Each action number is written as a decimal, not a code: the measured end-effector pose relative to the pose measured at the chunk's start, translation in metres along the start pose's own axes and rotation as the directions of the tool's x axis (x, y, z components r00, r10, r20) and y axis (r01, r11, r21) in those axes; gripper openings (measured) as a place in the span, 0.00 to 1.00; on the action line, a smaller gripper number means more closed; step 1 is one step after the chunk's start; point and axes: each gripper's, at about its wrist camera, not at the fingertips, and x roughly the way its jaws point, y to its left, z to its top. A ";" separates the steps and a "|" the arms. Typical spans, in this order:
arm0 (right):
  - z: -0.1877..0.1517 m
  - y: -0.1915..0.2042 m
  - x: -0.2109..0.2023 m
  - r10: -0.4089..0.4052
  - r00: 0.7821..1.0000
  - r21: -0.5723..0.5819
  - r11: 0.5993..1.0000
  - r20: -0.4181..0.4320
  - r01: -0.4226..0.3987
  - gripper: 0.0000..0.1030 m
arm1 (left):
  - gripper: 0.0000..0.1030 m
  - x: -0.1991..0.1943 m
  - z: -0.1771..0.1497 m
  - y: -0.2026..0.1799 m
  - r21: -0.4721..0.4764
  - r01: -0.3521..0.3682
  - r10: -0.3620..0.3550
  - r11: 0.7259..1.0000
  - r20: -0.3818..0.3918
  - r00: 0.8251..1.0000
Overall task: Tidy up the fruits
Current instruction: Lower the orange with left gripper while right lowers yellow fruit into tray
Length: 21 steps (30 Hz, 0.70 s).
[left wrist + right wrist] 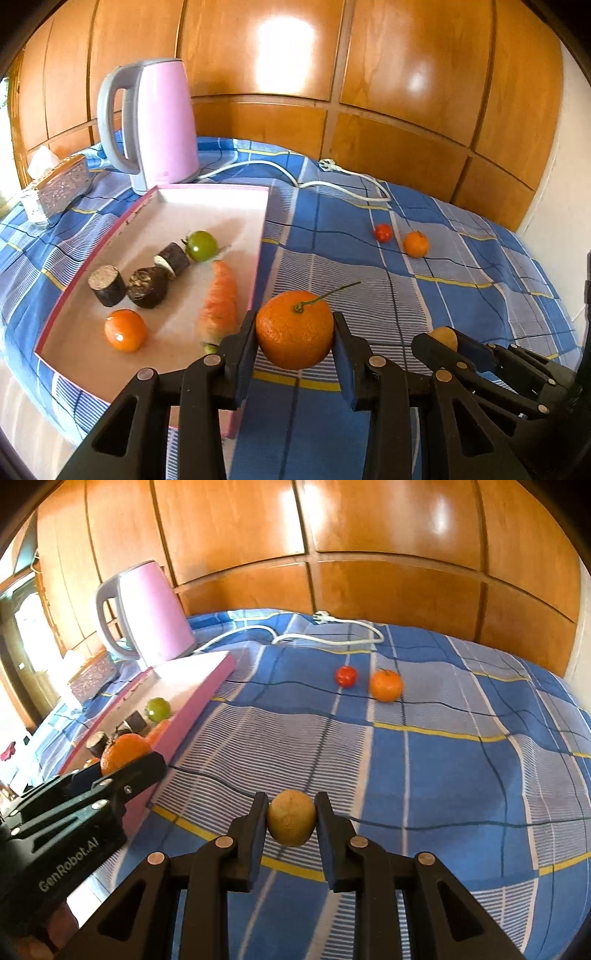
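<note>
Pinching orange [294, 329] in left gripper [295, 332], kiwi [291, 820] in right gripper [291, 821]; tray [255, 266] lying left of both, nearer the left fingers.

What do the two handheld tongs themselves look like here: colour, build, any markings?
Both are matte black plastic. The left tongs and right tongs have angular linkage arms with triangular cutouts, round copper-coloured pivot pins, and flat fingers faced with dark blue pads. The left body reads "GenRobot.AI" in white. No cables or sleeves show.

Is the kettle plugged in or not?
Not plugged in. The white plug lies loose on the blue cloth, behind the pink kettle.
</note>
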 end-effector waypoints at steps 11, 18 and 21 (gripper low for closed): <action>0.019 0.034 0.004 0.086 0.996 -0.060 0.995 -0.003 -0.086 0.25 | 0.37 -0.003 0.003 0.026 -0.042 -0.046 0.046 0.998 0.005 0.999; 0.030 0.046 0.010 0.125 0.992 -0.070 0.989 -0.024 -0.126 0.25 | 0.37 -0.004 0.007 0.050 -0.085 -0.075 0.076 0.994 0.005 0.997; 0.034 0.052 0.014 0.147 0.988 -0.072 0.986 -0.040 -0.150 0.25 | 0.37 -0.005 0.010 0.065 -0.112 -0.093 0.094 0.989 0.007 0.996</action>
